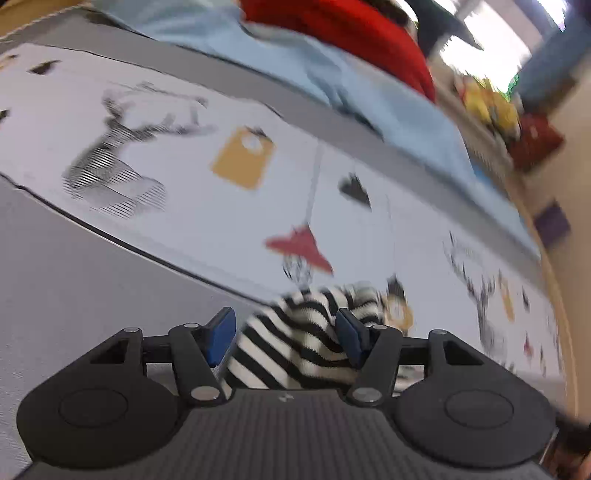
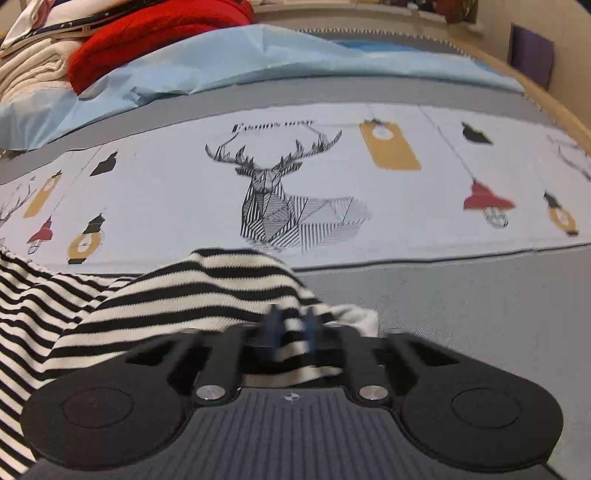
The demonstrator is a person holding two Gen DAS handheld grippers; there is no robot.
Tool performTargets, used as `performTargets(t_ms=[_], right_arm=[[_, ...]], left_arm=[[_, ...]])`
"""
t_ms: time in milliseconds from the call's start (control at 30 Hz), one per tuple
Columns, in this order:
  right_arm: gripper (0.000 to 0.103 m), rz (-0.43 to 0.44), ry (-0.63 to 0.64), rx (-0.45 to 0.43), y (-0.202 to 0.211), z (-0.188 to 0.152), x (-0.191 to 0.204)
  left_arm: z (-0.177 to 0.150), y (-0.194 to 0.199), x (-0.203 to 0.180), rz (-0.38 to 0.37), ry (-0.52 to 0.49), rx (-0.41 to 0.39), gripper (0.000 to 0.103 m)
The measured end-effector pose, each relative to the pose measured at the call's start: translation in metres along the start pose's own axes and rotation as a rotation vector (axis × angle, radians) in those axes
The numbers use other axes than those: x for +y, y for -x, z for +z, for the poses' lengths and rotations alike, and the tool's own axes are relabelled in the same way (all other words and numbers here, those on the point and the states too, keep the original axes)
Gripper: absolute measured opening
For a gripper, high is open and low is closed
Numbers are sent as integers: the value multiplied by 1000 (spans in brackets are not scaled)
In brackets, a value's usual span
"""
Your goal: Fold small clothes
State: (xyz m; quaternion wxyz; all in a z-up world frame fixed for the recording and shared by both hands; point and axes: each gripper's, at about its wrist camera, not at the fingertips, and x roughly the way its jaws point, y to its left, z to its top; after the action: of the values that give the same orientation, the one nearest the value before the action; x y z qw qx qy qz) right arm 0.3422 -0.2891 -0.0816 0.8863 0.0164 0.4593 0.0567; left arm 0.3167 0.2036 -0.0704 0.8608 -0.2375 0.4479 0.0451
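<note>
On the grey border of the bedspread, just below its printed deer band, lies the striped garment, bunched, black-and-white knit, one end trailing off toward the left edge in the right wrist view. Right gripper: jaws pinched nearly shut on a fold of the stripes, cloth visibly clamped between the blue pads. Left gripper: jaws wide, a hump of the same fabric sitting between them; right pad looks in contact, left pad clear, so no grip yet. Likely step: get both corners held before spreading flat. To do it well, I'd close the left on a single edge layer, not the whole bunch, then pull the two grips apart to take out slack before laying down. Left view is blurred, so layer count is unclear. Further back: pale blue sheet, red cushion.
</note>
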Motion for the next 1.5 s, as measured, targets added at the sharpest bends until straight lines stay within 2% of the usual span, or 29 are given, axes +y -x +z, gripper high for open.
performTargets(t_ms=[133, 200, 233, 300, 333, 367, 400, 433, 500, 533, 600, 667, 733, 767, 867, 933, 1033, 1100, 1133, 1167, 1200, 1267, 1367, 1467, 1500], right_arm=[[0, -33, -91, -98, 15, 10, -13], [0, -48, -161, -141, 21, 13, -24], [0, -65, -188, -151, 22, 13, -29], [0, -89, -210, -148, 18, 11, -35], [0, -93, -209, -140, 16, 10, -36], [0, -99, -202, -133, 13, 9, -36], [0, -102, -194, -131, 10, 8, -35], [0, -117, -182, -131, 8, 8, -33], [0, -153, -148, -112, 2, 6, -31], [0, -142, -154, -79, -4, 5, -32], [0, -123, -185, -32, -10, 2, -36], [3, -117, -201, -57, -3, 4, -37], [3, -81, -203, -114, 8, 9, -36], [9, -52, -196, -139, 13, 11, -35], [51, 53, -189, -121, 12, 10, -30], [52, 100, -171, -77, 3, 9, -24], [52, 109, -93, -35, -6, 7, -7], [45, 103, -40, -32, -9, 7, 3], [38, 99, -18, -27, -9, 7, 7], [16, 99, 0, -24, -10, 8, 9], [1, 97, 13, -27, -10, 8, 11], [1, 52, 24, -76, -5, 10, 9], [0, -33, -42, -126, 1, 12, -4], [0, -130, -93, -145, -1, 13, -15], [0, -139, -93, -143, -2, 13, -16]], left_arm=[[-9, -16, -19, 65, -152, 25, 64], [-13, -23, -25, 81, -207, 29, 40], [-15, -25, -27, 91, -236, 26, 20], [-16, -24, -27, 151, -298, -34, 12], [-15, -18, -29, 218, -315, -100, 3], [-13, -14, -28, 271, -314, -149, 3], [-11, -13, -24, 322, -287, -166, 3], [-9, -17, -18, 339, -258, -132, 3], [-12, -33, -7, 306, -224, 11, 4], [-14, -36, -7, 307, -235, 32, 5], [-11, -26, -13, 302, -266, -22, 14], [-6, -6, -16, 234, -246, -92, 42], [-3, 8, -18, 160, -219, -135, 45], [-2, 13, -19, 125, -207, -137, 45], [1, 14, -23, 70, -189, -93, 45], [-2, 9, -27, 39, -204, -56, 45], [-8, 5, -36, 17, -262, -31, 45], [-12, 0, -40, 0, -292, -16, 45], [-15, -2, -43, -6, -304, -7, 45], [-17, -3, -46, -8, -320, 0, 45], [-19, -6, -48, -8, -337, 3, 45], [-22, -9, -53, -12, -362, 6, 45], [-24, -11, -59, -36, -380, 6, 45], [-28, -11, -64, -50, -408, 2, 45], [-29, -13, -65, -48, -421, 6, 45]])
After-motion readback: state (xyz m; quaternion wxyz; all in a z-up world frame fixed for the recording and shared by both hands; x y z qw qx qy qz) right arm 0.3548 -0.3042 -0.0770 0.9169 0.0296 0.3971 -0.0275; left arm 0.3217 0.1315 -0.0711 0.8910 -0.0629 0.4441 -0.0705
